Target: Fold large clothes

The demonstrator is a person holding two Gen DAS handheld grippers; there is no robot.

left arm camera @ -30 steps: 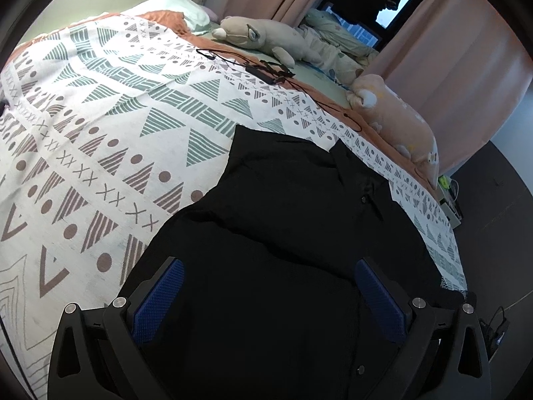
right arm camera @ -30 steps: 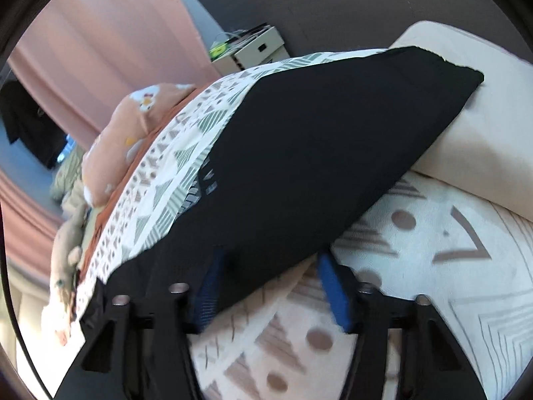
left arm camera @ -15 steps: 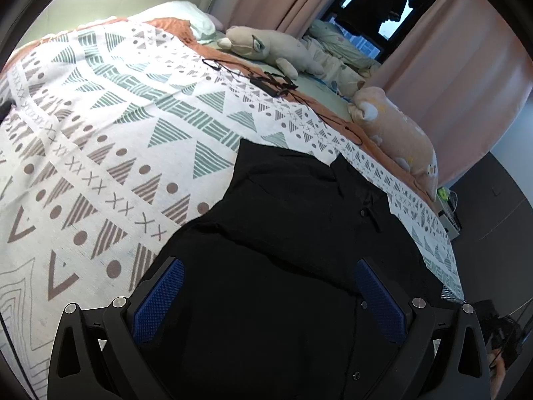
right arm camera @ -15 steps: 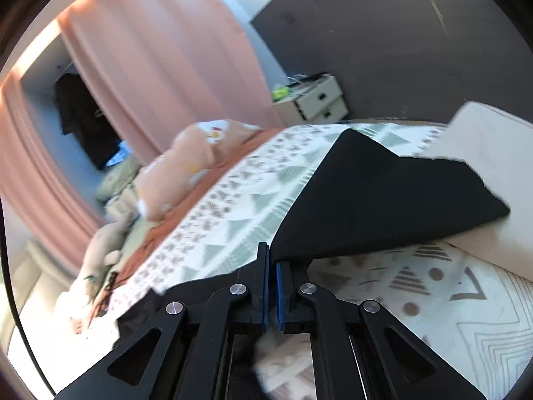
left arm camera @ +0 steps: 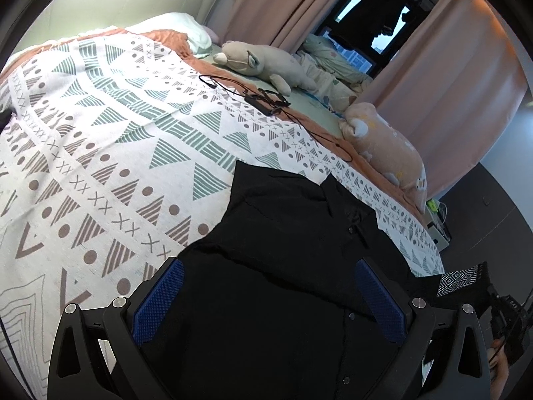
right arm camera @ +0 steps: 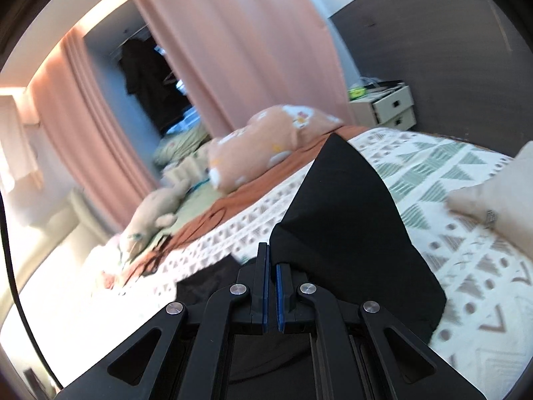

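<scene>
Right claw (right arm camera: 270,291): blue pads pressed nearly together, pinching an edge of the black shirt (right arm camera: 346,233); the cloth rises from the pinch in a raised, tent-like flap above the bed.
Left claw (left arm camera: 268,300): jaws wide apart, nothing between the pads; it hovers over the lower half of the shirt, apparently not touching it.
Shirt (left arm camera: 293,266): a large black button-up, lying front up on the bedspread, collar toward the far side of the bed, buttons running down the middle. The right side near the bed's edge is the part being lifted.
Bedspread (left arm camera: 110,153): white with green and brown triangles, dots and crosses; it covers most of the bed and lies flat under the shirt.
Beyond the shirt: a black cable (left arm camera: 263,100) lies on the bed farther off, then a grey soft toy (left arm camera: 263,63) and a peach pillow (left arm camera: 389,153) along the far edge, with pink curtains (left arm camera: 443,66) behind.
Step in hand: judged to be carrying the pinched side across the shirt's front for a lengthwise fold.
Doing it well: keep the pinch firm, lift high enough that the cloth does not drag, lay the edge parallel to the button line, and press the open left claw on the body to stop it sliding.
Risk: thin cloth may slip from the pads or bunch at the crease.
</scene>
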